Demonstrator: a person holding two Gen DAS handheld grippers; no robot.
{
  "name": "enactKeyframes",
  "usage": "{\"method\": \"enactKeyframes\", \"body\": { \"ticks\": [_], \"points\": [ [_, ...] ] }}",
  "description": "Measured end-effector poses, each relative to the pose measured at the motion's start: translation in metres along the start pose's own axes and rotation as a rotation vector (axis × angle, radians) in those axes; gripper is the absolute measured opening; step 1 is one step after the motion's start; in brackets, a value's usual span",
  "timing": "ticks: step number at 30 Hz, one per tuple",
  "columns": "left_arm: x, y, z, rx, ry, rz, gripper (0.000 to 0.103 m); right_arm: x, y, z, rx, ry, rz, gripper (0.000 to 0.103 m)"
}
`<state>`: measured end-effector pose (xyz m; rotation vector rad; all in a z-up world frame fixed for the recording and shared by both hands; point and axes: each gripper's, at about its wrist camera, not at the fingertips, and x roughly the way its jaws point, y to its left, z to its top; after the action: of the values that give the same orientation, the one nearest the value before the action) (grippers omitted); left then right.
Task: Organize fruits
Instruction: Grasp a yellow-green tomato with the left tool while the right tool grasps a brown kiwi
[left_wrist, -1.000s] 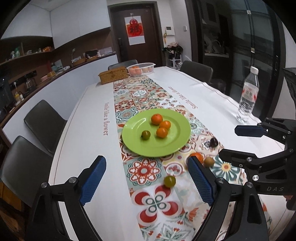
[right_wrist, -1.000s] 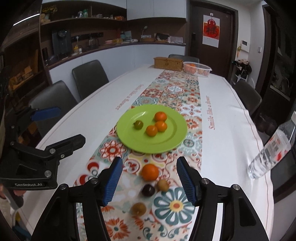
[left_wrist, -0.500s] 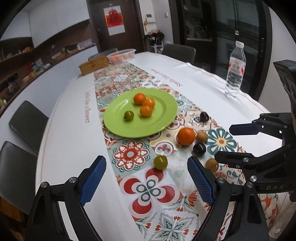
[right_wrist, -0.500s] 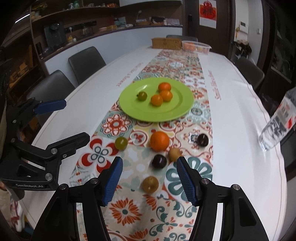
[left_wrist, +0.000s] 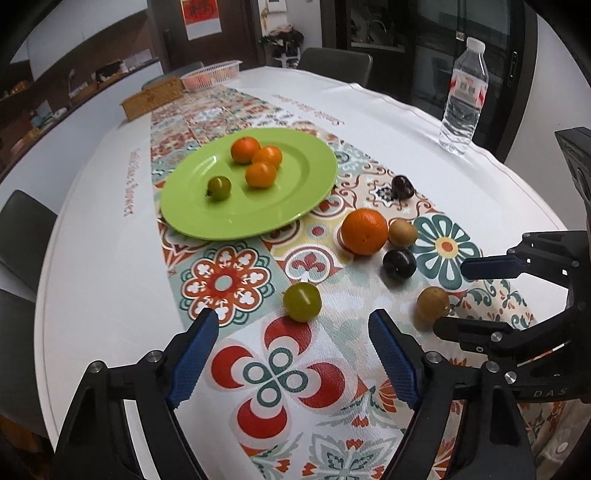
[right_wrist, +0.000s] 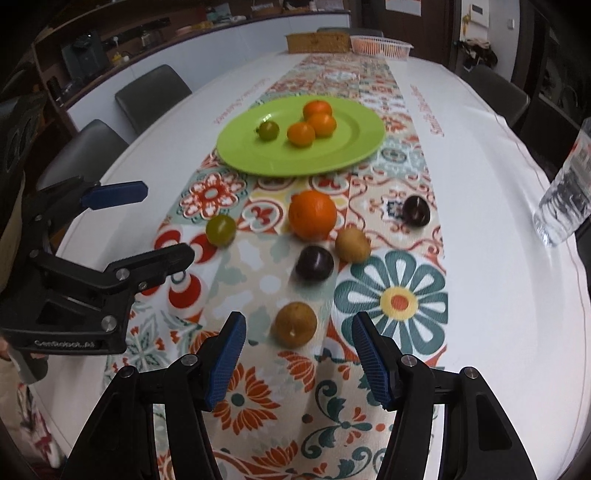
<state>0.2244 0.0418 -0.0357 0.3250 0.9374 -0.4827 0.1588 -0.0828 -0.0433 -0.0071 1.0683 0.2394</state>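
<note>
Four small fruits (left_wrist: 255, 162) on green plate (left_wrist: 303, 206); six loose fruits (right_wrist: 312, 214) nearby.

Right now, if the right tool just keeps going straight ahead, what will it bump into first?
Probably the brown fruit. It sits on the table runner just ahead of the open right tool, roughly centred between its fingers. Depth is hard to judge.

Water bottle (right_wrist: 567, 184): cut off by the right edge in the right wrist view, cap out of frame, label blurred.
Pink basket (left_wrist: 211, 75) at the far end of the bench: contents too small to tell.
Lettering (left_wrist: 130, 182) along the white cloth: illegible.
Red door poster (left_wrist: 199, 16): cropped at the top edge.
</note>
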Motion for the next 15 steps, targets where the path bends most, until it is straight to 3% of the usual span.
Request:
{"method": "enactKeyframes", "body": {
  "ticks": [13,15],
  "points": [
    [0.037,0.007,0.008,-0.036,0.064,-0.062,0.061,0.018,0.001,-0.001,0.001,0.052,0.023,0.044],
    [0.040,0.006,0.011,-0.037,0.067,-0.067,0.058,0.020,0.000,-0.001,0.004,0.060,0.035,0.036]
  ]
}}
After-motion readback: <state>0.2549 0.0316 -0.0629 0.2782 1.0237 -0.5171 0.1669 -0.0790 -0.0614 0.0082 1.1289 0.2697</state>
